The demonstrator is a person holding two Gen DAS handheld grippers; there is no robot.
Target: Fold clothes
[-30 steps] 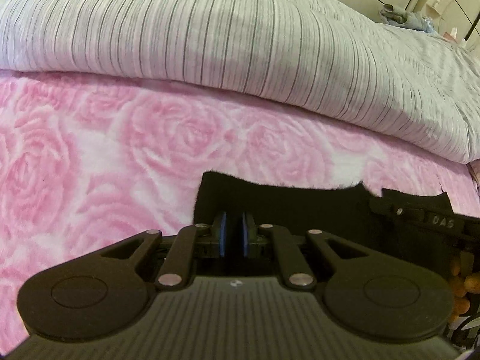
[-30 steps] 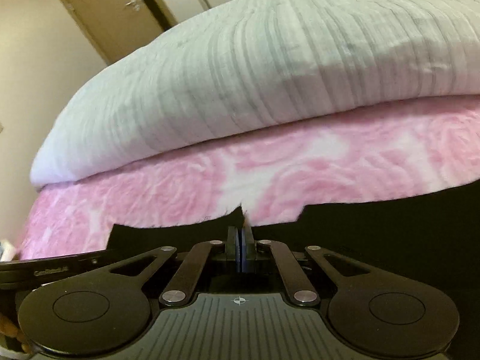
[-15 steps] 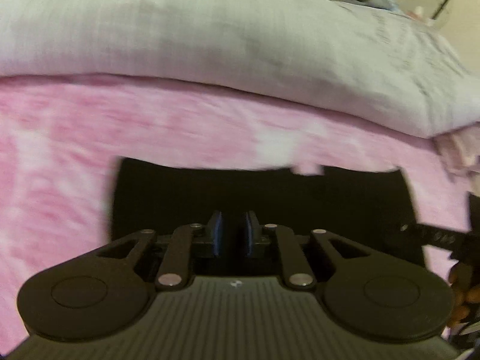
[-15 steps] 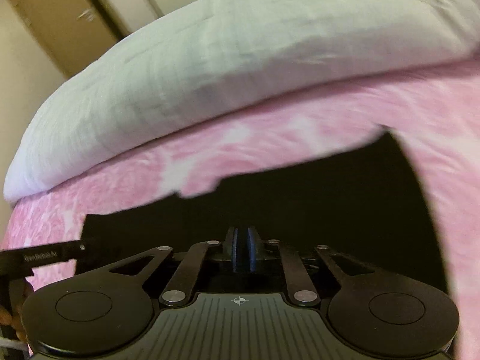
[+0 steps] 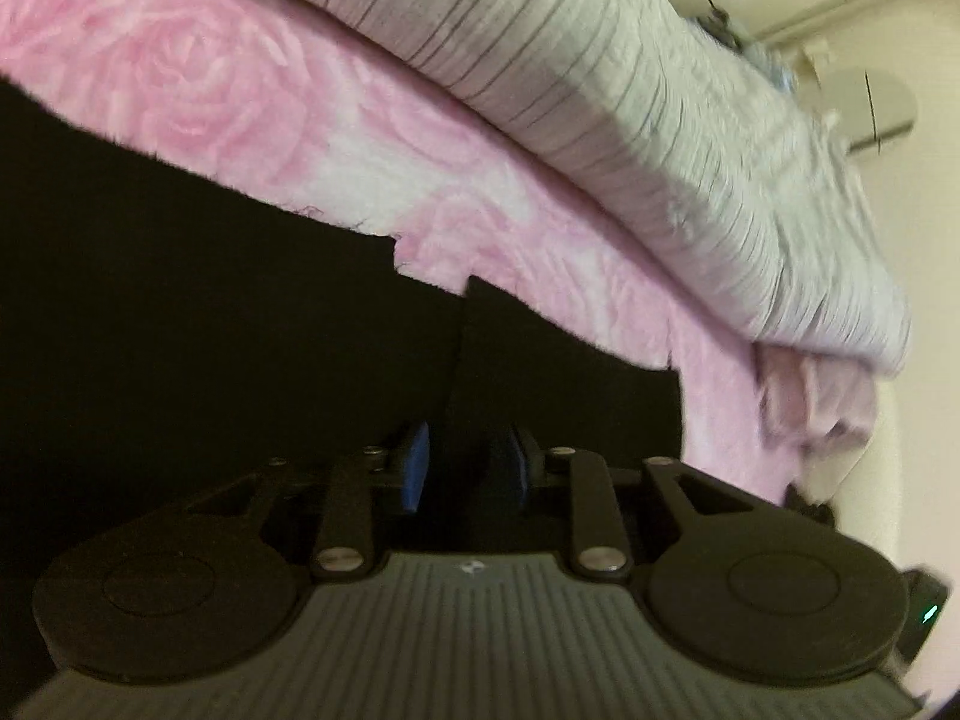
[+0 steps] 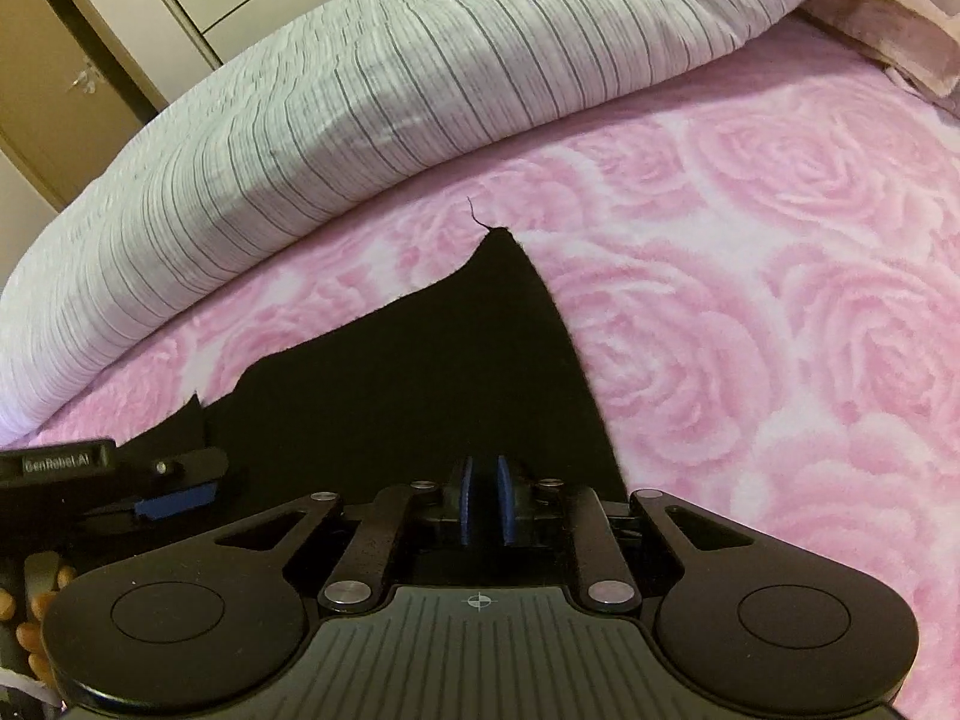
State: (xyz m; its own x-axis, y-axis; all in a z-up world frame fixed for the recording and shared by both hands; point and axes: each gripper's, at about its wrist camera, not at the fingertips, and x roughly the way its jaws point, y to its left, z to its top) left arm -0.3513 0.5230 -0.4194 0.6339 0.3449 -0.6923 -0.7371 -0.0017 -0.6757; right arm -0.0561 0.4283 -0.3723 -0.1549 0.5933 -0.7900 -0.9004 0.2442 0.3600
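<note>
The left tool (image 5: pixel 459 471) is sitting with its blue pads apart, dark cloth between them; whether it is gripping I cannot tell. The black garment (image 6: pixel 432 372) is lying on the pink rose blanket (image 6: pixel 750 276), near the striped duvet (image 6: pixel 360 96). The right tool (image 6: pixel 483 507) is standing slightly open over the garment's near edge.

Warm, dim indoor light tinted both fisheye views. The black garment (image 6: pixel 432 372) showed no detail. Motion blur smeared the striped duvet (image 5: pixel 750 192) at the left view's right edge; frame edges bowed strongly.
</note>
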